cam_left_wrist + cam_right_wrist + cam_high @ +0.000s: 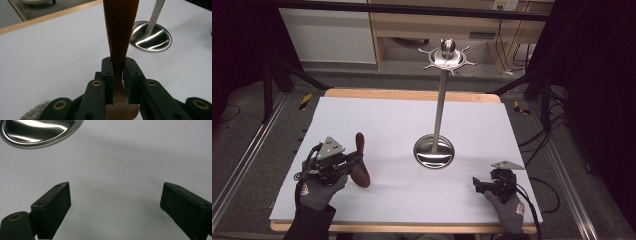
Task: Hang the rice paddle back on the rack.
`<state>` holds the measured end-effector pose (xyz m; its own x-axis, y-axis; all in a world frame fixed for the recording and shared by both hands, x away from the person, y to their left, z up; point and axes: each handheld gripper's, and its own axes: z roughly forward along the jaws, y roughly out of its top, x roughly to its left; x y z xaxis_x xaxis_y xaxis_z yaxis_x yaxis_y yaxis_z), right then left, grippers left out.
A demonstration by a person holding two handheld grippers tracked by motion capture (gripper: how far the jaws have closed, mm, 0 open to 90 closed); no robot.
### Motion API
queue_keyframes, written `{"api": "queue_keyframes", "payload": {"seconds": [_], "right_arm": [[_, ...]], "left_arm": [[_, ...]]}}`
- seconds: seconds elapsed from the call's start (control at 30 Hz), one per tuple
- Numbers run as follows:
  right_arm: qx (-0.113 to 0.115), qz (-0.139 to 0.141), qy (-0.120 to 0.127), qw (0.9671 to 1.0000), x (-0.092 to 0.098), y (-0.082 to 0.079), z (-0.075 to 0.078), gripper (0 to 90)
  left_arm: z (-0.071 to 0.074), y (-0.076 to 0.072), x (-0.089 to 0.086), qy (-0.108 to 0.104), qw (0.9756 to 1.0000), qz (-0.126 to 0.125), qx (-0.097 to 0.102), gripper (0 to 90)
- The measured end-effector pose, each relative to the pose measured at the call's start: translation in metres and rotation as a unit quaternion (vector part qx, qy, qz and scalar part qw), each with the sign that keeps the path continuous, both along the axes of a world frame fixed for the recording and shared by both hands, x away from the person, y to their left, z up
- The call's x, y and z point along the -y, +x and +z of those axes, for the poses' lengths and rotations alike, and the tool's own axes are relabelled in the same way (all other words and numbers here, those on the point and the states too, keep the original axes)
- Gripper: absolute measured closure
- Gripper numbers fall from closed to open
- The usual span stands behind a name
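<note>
Centrally, a steel utensil stand (435,150) rises from a white table top (387,120): a round dished base, a slim upright pole and a crown of hooks at the head. At the near left, the left gripper (354,162), carried in a gloved hand (314,192), is clamped on a dark wooden spoon (360,167); in the left gripper view its two black jaws press the narrow neck of the spoon (120,32) from both sides, the handle running away from the camera and the broader end lying below the pads. From above, the spoon stands tilted, its handle tip raised and its bowl low, close to the white surface, well apart from the stand's base. At the near right, the right gripper (475,184) sits in the other gloved hand (511,207) just above the table; the right gripper view shows its jaws spread wide with nothing between them, bare white surface beneath and the rim of the stand's base (37,132) beyond
</note>
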<state>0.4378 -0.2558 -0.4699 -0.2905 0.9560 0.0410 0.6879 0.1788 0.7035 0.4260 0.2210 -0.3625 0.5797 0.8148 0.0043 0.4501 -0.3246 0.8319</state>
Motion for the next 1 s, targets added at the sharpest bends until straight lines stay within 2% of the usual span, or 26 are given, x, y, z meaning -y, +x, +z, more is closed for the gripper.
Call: {"api": "queue_keyframes", "payload": {"seconds": [0.4, 0.47, 0.77, 1.0], "right_arm": [[0.001, 0.002, -0.001, 1.0, 0.0, 0.0, 0.0, 10.0], [0.001, 0.0, 0.002, 1.0, 0.0, 0.0, 0.0, 10.0], [0.001, -0.001, 0.001, 1.0, 0.0, 0.0, 0.0, 10.0], [0.002, -0.001, 0.0, 1.0, 0.001, 0.001, 0.001, 10.0]], "left_arm": [[0.016, -0.001, 0.003, -0.028, 0.9993, -0.004, 0.026, 78.7], [0.02, -0.001, 0.006, -0.038, 0.9986, -0.005, 0.035, 78.7], [0.031, 0.005, 0.016, -0.057, 0.9972, -0.009, 0.047, 78.7], [0.038, 0.009, 0.022, -0.061, 0.9966, -0.015, 0.054, 78.7]]}}
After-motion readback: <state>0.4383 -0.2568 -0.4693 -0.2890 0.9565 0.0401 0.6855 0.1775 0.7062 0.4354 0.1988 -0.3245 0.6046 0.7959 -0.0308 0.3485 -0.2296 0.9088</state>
